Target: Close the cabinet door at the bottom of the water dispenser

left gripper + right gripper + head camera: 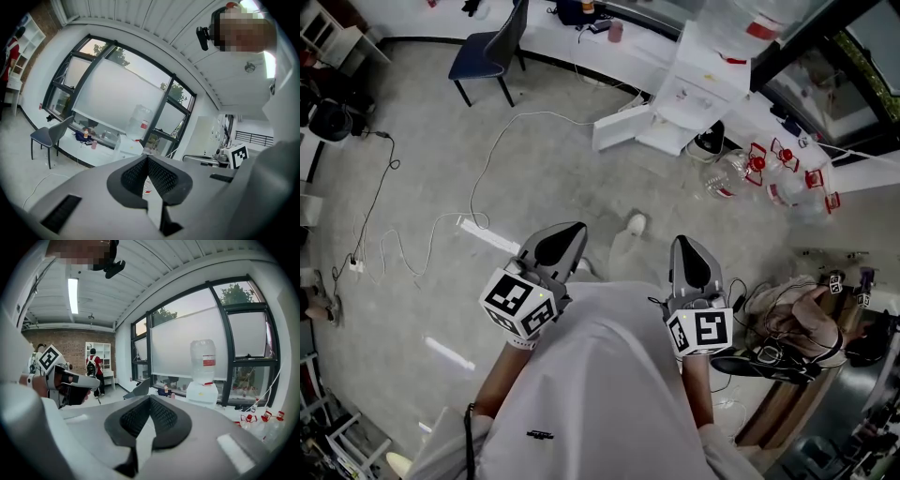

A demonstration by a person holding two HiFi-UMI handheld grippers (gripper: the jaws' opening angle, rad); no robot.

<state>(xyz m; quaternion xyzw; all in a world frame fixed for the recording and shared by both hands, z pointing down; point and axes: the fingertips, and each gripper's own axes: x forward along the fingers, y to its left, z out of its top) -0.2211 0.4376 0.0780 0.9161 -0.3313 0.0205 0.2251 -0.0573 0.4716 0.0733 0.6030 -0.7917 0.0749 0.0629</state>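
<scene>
The white water dispenser (705,82) stands at the far right by the windows, with a clear bottle (203,360) on top. Its bottom cabinet door (621,127) is swung open and sticks out to the left over the floor. Both grippers are held close to the person's body, well short of the dispenser. My left gripper (577,228) has its jaws together with nothing between them, and so does my right gripper (682,241). The dispenser (127,146) shows small and distant past the left jaws. In the right gripper view it (202,393) is also far off.
Several empty bottles with red caps (761,172) lie on the floor right of the dispenser. A white cable (487,164) and power strip (490,237) cross the floor on the left. A dark chair (492,49) stands at the back. A cluttered table (806,330) is at my right.
</scene>
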